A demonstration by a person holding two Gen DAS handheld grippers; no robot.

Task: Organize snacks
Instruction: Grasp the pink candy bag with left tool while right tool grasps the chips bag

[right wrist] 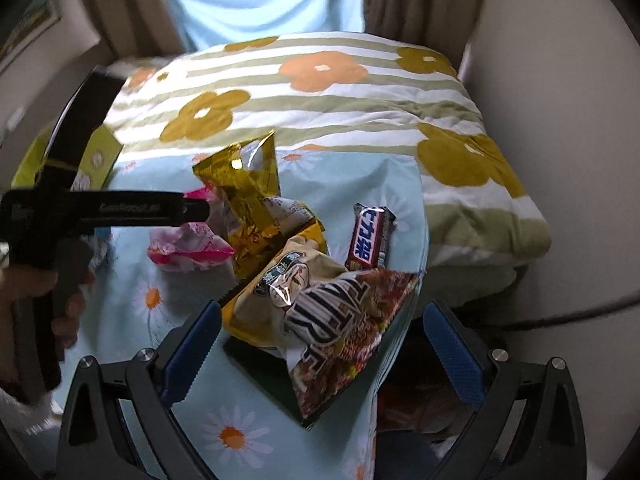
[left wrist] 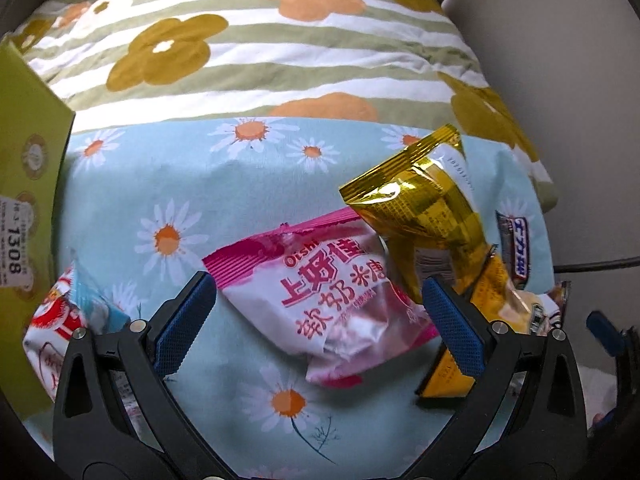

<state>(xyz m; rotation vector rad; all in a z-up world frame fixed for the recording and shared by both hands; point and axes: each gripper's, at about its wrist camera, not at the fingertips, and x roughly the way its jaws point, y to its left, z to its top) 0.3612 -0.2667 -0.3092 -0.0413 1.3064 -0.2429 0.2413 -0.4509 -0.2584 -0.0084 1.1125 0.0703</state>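
Note:
A pink and white snack packet (left wrist: 332, 300) lies on the daisy-print cloth (left wrist: 192, 200), between the open fingers of my left gripper (left wrist: 320, 292). A gold foil bag (left wrist: 424, 208) stands tilted just right of it. In the right wrist view my open right gripper (right wrist: 320, 324) hovers over a brown patterned bag (right wrist: 344, 332) and a beige bag (right wrist: 280, 280). A candy bar (right wrist: 370, 236) lies beyond them. The gold bag (right wrist: 248, 188), the pink packet (right wrist: 188, 244) and the left gripper's body (right wrist: 100, 212) show to the left.
A green box (left wrist: 28, 184) stands at the left edge, also in the right wrist view (right wrist: 96, 156). A red and white packet (left wrist: 60, 328) lies beside it. A folded flower-striped quilt (right wrist: 320, 100) lies behind. The cloth edge drops off at right (right wrist: 416, 240).

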